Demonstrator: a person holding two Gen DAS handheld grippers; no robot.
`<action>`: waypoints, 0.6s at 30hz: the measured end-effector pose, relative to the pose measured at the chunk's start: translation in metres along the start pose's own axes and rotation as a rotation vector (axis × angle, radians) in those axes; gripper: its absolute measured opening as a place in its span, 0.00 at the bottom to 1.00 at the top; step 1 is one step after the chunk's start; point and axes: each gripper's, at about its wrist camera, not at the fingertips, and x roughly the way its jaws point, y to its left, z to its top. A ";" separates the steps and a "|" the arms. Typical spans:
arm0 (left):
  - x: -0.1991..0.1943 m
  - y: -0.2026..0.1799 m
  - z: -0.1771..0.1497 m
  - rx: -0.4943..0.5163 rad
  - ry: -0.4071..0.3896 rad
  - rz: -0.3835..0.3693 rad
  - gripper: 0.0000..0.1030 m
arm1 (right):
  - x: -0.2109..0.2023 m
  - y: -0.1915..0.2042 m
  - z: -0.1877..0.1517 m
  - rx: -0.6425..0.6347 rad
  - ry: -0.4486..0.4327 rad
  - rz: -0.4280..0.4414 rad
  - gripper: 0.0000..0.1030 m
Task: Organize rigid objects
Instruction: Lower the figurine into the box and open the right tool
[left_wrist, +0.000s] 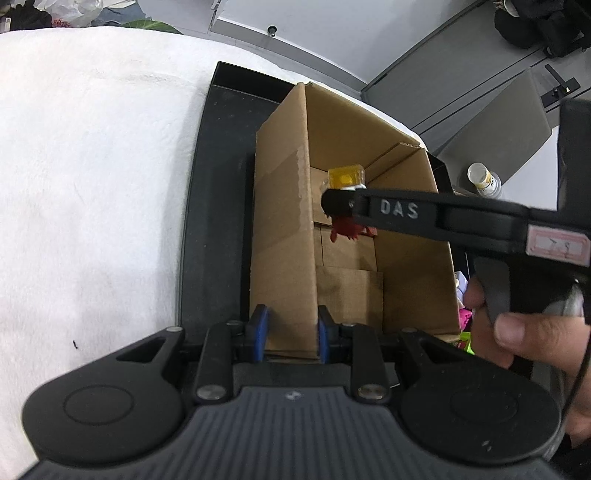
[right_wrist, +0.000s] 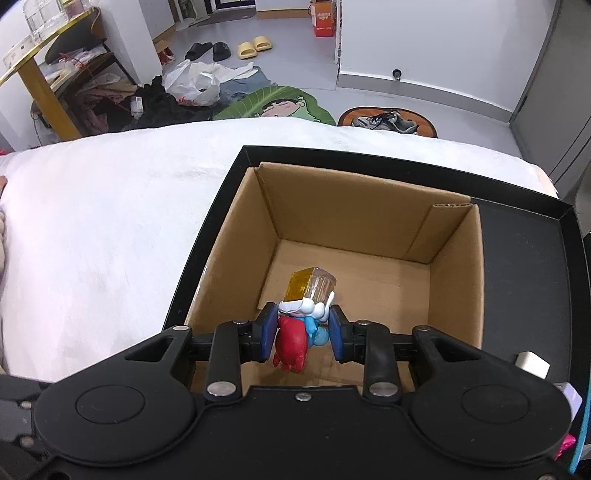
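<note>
An open cardboard box (right_wrist: 369, 214) stands inside a black tray (right_wrist: 524, 258) on a white cloth. My left gripper (left_wrist: 291, 334) is shut on the box's near wall (left_wrist: 280, 221), its blue pads on either side of the cardboard. A small toy figure (right_wrist: 291, 341), red, blue and white with a clear yellow block on top, hangs over the inside of the box. My right gripper (right_wrist: 303, 332) is shut on it. In the left wrist view the right gripper (left_wrist: 338, 206) reaches in from the right, with the toy's yellow block (left_wrist: 347, 178) above its tip. The box floor looks bare.
The white cloth (left_wrist: 92, 184) spreads left of the tray (left_wrist: 218, 184). A person's hand (left_wrist: 524, 332) holds the right gripper's handle. Pink and green items (left_wrist: 465, 328) lie right of the box. A small white object (right_wrist: 532, 363) sits on the tray. A bottle (left_wrist: 484, 181) stands beyond.
</note>
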 end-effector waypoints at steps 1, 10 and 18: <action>0.000 0.000 0.000 -0.001 0.000 0.000 0.25 | 0.001 0.000 0.001 0.004 -0.004 0.001 0.29; 0.000 0.001 0.001 -0.005 0.004 0.000 0.25 | -0.003 0.000 0.004 0.017 -0.049 -0.015 0.49; 0.001 0.001 0.002 -0.006 0.006 0.005 0.25 | -0.027 -0.006 -0.005 -0.018 -0.044 -0.057 0.74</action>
